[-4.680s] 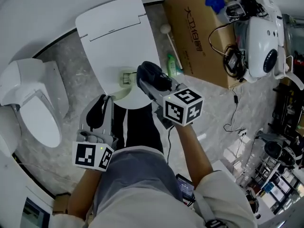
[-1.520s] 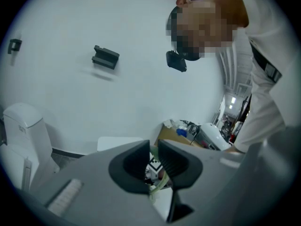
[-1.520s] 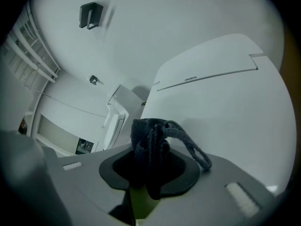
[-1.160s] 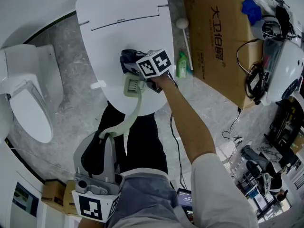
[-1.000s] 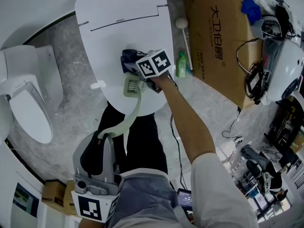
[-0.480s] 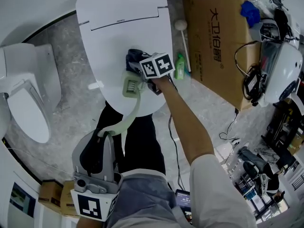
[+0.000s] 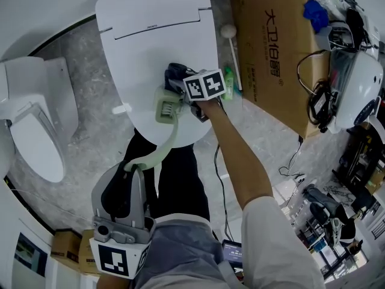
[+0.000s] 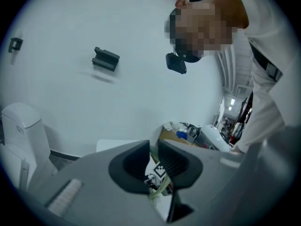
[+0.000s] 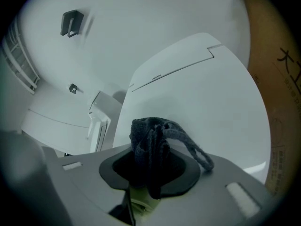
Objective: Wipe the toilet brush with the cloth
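my left gripper (image 7: 135,168) is clamped on the handle end of the toilet brush (image 7: 166,138). this steadies the brush with its head lying on the closed toilet lid (image 7: 150,35). my right gripper (image 7: 179,91) pinches the dark cloth (image 9: 149,142), bunched between its jaws, against the brush head. judgement: one grip anchors, the other is free to rub; wiping appears under way.

The cardboard box (image 7: 271,83) carries dark print beginning 大卫, the remainder unclear.
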A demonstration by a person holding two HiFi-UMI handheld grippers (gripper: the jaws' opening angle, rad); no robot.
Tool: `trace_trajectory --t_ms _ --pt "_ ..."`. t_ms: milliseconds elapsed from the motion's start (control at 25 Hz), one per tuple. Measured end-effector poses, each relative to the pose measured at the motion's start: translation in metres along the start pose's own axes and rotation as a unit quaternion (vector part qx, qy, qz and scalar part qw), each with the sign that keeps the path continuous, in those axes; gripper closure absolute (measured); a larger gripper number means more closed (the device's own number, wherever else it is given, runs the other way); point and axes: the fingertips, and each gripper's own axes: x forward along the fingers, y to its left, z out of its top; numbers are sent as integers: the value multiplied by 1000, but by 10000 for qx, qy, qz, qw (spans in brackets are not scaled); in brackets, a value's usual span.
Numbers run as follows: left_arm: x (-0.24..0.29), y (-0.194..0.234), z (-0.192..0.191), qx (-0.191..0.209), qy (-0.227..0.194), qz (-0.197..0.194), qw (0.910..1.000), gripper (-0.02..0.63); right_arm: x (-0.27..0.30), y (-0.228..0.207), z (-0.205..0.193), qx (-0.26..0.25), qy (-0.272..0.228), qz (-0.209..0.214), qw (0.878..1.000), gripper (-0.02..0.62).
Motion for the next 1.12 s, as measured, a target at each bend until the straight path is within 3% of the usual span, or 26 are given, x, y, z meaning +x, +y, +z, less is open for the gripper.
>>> trace_trajectory --t_ms 400,600,1120 --pt "2 2 1 -65 -25 5 10000 606 -7 -4 -8 167 35 114 9998 483" --pt "3 1 2 -44 -23 27 10000 606 -12 -10 -10 -104 87 -88 9999 483" --pt "4 3 4 -43 -75 89 9999 606 -28 -23 -19 45 -168 -360 9992 483"
